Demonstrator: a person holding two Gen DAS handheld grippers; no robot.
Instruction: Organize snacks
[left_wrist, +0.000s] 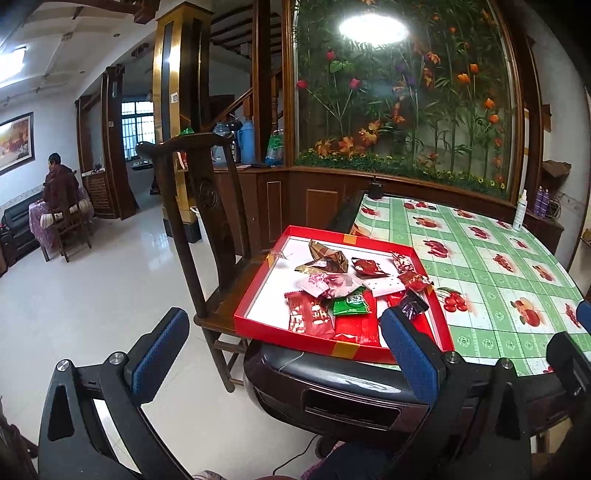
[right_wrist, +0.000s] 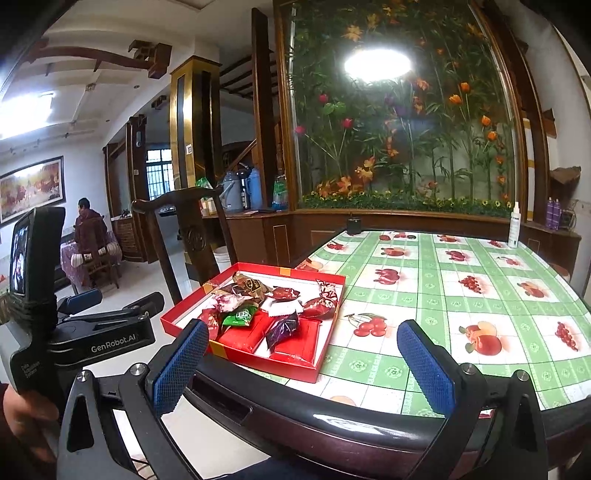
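A red box lid used as a tray (left_wrist: 258, 325) (right_wrist: 177, 325) sits on the table's near left corner, overhanging the edge. It holds several wrapped snacks: red packets (left_wrist: 314, 317), a green packet (left_wrist: 351, 302) (right_wrist: 240, 316), a purple packet (left_wrist: 412, 304) (right_wrist: 282, 328) and gold and pink wrappers. My left gripper (left_wrist: 284, 350) is open and empty, below and in front of the tray. My right gripper (right_wrist: 303, 365) is open and empty, just before the table edge, right of the tray. The left gripper's body (right_wrist: 103, 332) shows in the right wrist view.
The table (left_wrist: 498, 266) (right_wrist: 461, 295) has a green fruit-print cloth. A white spray bottle (right_wrist: 514, 225) and a small dark pot (right_wrist: 353, 226) stand at its far edge. A dark wooden chair (left_wrist: 207, 206) stands left of the table. A person sits far left.
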